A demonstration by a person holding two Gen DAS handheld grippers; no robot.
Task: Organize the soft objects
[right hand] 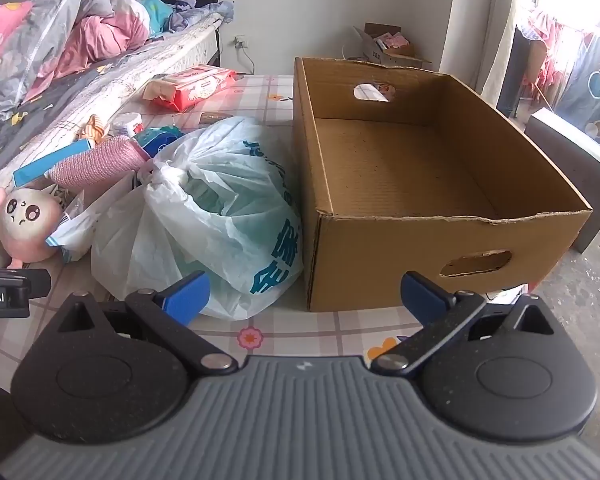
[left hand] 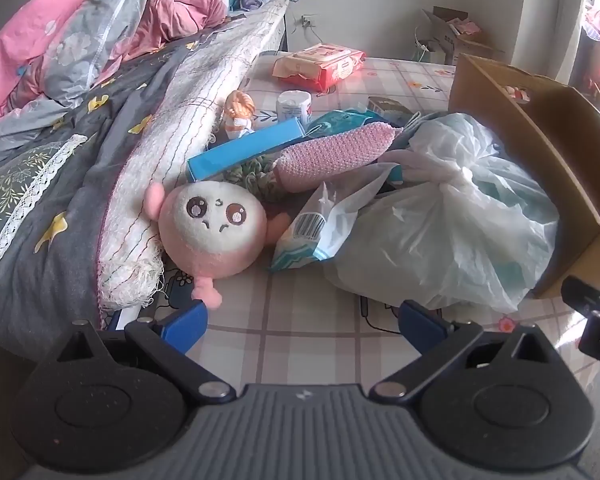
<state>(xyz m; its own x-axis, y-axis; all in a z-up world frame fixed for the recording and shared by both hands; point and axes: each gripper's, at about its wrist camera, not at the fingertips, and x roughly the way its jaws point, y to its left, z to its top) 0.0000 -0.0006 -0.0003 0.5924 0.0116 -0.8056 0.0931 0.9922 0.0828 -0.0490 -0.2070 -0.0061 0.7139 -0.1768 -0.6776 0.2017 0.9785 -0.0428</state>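
Hovering beside the box (right hand: 380,168), both grippers' jaws wide and empty; left gripper (left hand: 300,320) should straddle the doll (left hand: 212,228).

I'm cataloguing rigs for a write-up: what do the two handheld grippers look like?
Both match: the left gripper and right gripper have blue fingers on black linkage arms with silver pivots, round black housings and a ribbed grey body. No hands or sleeves show.

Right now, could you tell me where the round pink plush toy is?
The pink plush toy lies centre-left in the left wrist view, against the white quilt edge, beside the tied plastic bag.
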